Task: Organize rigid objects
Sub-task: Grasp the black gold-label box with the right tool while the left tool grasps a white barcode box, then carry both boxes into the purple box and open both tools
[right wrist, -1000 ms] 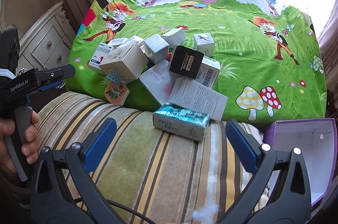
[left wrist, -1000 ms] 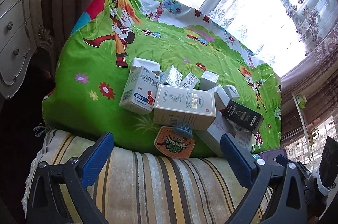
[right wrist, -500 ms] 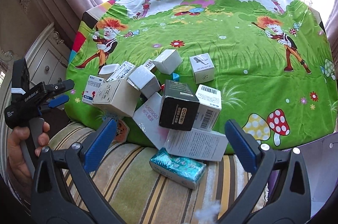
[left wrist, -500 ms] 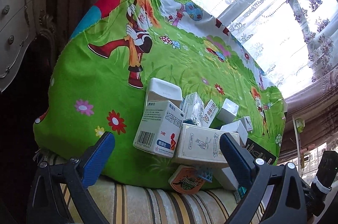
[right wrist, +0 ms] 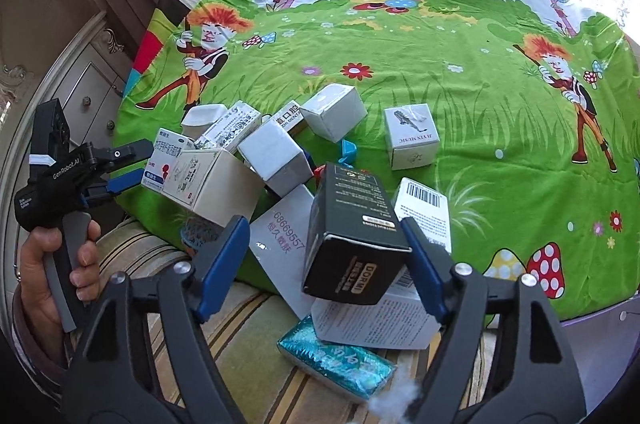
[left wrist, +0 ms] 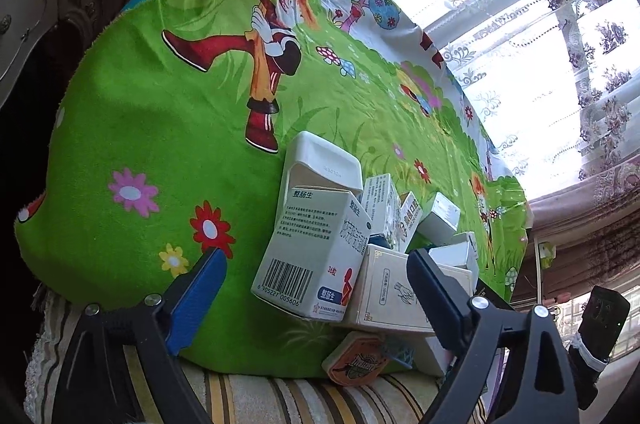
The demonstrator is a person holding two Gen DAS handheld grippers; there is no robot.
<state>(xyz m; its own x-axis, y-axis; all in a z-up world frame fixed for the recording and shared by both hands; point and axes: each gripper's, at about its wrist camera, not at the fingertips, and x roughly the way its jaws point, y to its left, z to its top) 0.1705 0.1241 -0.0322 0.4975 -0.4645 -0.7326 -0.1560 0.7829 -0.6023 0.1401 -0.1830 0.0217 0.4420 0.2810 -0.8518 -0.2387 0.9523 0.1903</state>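
A heap of small cartons lies on a green cartoon cloth [right wrist: 460, 64]. My left gripper [left wrist: 316, 288] is open, its jaws either side of a white and blue medicine box [left wrist: 316, 256] with a barcode; a cream box [left wrist: 388, 292] leans beside it. My right gripper [right wrist: 324, 256] is open around a black box [right wrist: 352, 240], which sits between the blue pads [right wrist: 220, 260] without clear contact. The left gripper also shows in the right wrist view [right wrist: 116, 168], at the left end of the heap.
White cubes [right wrist: 334, 112], a music-print box [right wrist: 412, 136], a barcode carton [right wrist: 426, 212], a leaflet box and a teal packet [right wrist: 336, 356] lie around. An orange badge [left wrist: 356, 362] sits at the cloth's edge on a striped cushion [right wrist: 248, 328]. A dresser [right wrist: 80, 96] stands left.
Both grippers have moved forward and closer to the heap. The left now frames the medicine box; the right now frames the black box. Both stay open.
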